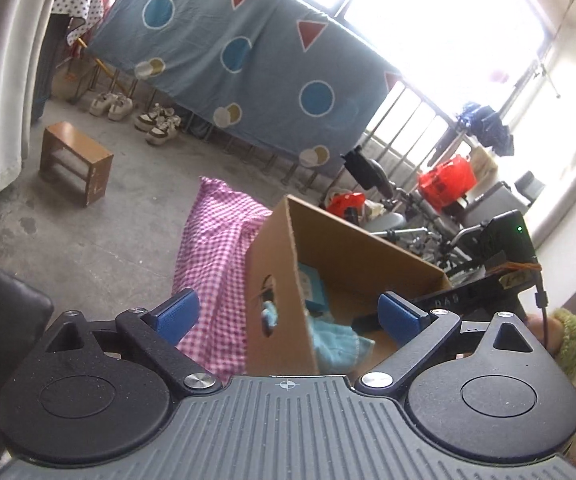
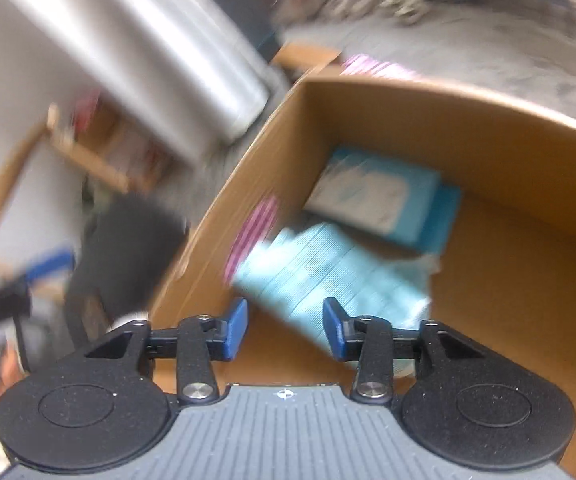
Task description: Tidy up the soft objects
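A brown cardboard box (image 1: pixel 278 268) stands on a surface covered with pink checked cloth (image 1: pixel 216 256). Inside lie a light blue towel (image 1: pixel 337 344) and a blue-and-white packet (image 1: pixel 311 288). My left gripper (image 1: pixel 288 314) is wide open and empty, its jaws either side of the box's near corner. In the blurred right wrist view, my right gripper (image 2: pixel 284 326) is open and empty just above the light blue towel (image 2: pixel 327 276) inside the box (image 2: pixel 407 108), with the packet (image 2: pixel 383 196) behind it. The right gripper's body also shows in the left wrist view (image 1: pixel 499 272).
A small wooden stool (image 1: pixel 76 162) and shoes (image 1: pixel 136 114) stand on the concrete floor. A blue patterned sheet (image 1: pixel 248 64) hangs behind. A bicycle and red bags (image 1: pixel 443 180) crowd the right. A white curtain (image 1: pixel 4 80) hangs at the left.
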Tool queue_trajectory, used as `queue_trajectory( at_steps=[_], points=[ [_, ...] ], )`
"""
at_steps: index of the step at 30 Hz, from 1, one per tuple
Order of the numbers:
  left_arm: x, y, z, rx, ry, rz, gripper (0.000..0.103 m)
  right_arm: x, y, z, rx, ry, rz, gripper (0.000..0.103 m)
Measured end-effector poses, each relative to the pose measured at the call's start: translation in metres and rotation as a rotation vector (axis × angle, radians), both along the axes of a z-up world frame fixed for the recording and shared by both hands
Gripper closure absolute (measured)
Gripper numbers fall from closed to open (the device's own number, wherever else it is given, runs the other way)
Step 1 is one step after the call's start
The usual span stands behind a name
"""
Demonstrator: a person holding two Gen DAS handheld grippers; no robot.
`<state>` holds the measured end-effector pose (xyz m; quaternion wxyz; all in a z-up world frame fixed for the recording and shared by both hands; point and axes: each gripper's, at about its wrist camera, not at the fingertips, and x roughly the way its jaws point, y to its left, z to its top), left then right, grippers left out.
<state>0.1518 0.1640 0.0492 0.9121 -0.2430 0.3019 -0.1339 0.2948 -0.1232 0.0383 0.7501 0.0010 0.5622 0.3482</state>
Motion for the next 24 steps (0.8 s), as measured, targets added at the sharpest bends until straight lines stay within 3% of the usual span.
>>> queue_trajectory(
  at_steps=[7, 10, 21, 24],
  points=[
    [0.0, 0.018, -0.015, -0.042, 0.031, 0.013, 0.006, -0.003, 0.062, -0.043, -0.263, -0.009, 0.181, 0.053],
    [0.0, 0.022, -0.016, -0.048, 0.023, 0.017, 0.006, -0.001, 0.073, -0.054, -0.339, -0.072, 0.206, 0.054],
    [-0.001, 0.029, -0.032, -0.081, 0.053, 0.031, 0.006, -0.002, 0.079, -0.056, -0.405, -0.273, 0.216, 0.055],
    [-0.002, 0.03, -0.032, -0.084, 0.055, 0.031, 0.006, -0.015, 0.082, -0.06, -0.426, -0.379, 0.26, 0.059]
  ],
)
